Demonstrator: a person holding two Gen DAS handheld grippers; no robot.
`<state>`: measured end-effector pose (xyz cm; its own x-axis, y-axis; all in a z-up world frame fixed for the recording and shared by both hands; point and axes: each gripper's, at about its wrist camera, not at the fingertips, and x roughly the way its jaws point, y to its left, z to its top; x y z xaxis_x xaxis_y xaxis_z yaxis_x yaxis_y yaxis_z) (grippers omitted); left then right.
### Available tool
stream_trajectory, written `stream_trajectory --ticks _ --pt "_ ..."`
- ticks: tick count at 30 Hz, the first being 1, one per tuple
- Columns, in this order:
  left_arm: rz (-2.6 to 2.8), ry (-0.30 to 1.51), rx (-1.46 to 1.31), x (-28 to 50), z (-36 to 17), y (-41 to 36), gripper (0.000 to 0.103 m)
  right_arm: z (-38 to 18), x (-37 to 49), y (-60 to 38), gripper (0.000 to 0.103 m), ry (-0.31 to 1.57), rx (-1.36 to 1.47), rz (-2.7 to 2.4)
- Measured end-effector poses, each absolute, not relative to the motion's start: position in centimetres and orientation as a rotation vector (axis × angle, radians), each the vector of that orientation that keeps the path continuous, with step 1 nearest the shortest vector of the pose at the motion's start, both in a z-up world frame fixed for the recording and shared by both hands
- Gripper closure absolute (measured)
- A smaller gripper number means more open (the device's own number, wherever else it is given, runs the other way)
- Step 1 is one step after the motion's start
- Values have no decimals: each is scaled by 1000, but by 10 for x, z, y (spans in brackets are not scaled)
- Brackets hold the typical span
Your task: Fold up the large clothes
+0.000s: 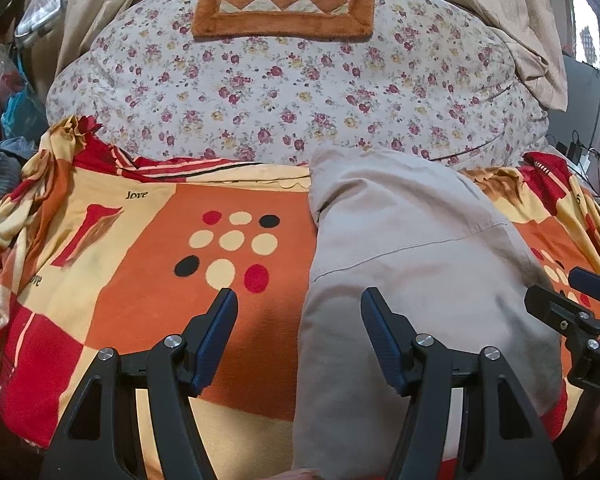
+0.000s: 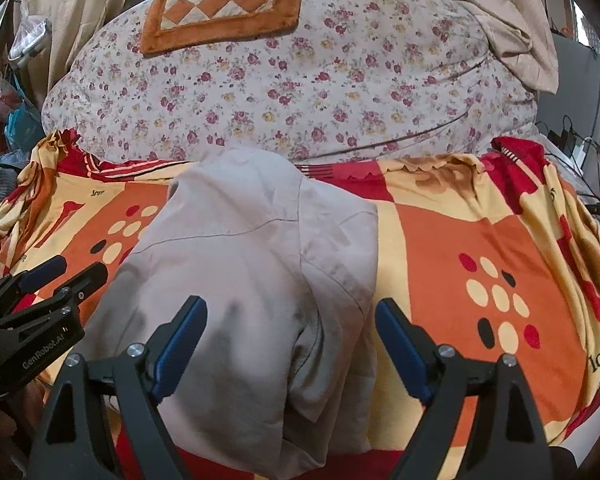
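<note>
A beige garment (image 1: 412,248) lies folded into a long strip on an orange, red and cream blanket (image 1: 148,280); it also shows in the right wrist view (image 2: 252,264). My left gripper (image 1: 299,300) is open and empty, hovering over the garment's left edge near its front end. My right gripper (image 2: 291,312) is open and empty above the garment's front right part, where a folded flap lies. The right gripper shows at the right edge of the left wrist view (image 1: 580,300), and the left gripper at the left edge of the right wrist view (image 2: 52,280).
A thick floral quilt (image 1: 300,96) is piled behind the garment with an orange checkered mat (image 1: 284,0) on top. Beige curtains (image 1: 516,20) hang at the back. Cables (image 2: 572,140) lie at far right, clutter and bags (image 1: 12,80) at far left.
</note>
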<state>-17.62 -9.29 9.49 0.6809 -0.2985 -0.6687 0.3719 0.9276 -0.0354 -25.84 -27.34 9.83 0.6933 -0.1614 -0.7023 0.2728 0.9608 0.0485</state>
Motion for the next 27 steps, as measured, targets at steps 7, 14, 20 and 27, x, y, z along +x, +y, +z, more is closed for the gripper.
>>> stream_trajectory --ticks 7,14,20,27 --pt "-370 730 119 -175 92 -92 43 94 -259 -276 14 775 169 -248" --pt "-367 727 128 -175 91 -92 43 92 -258 -280 14 777 194 -251" --pt "-364 725 130 -175 90 -92 43 89 -257 -279 14 789 197 -243" --pt "-367 731 138 -173 88 -91 43 88 -256 -278 14 785 200 -241"
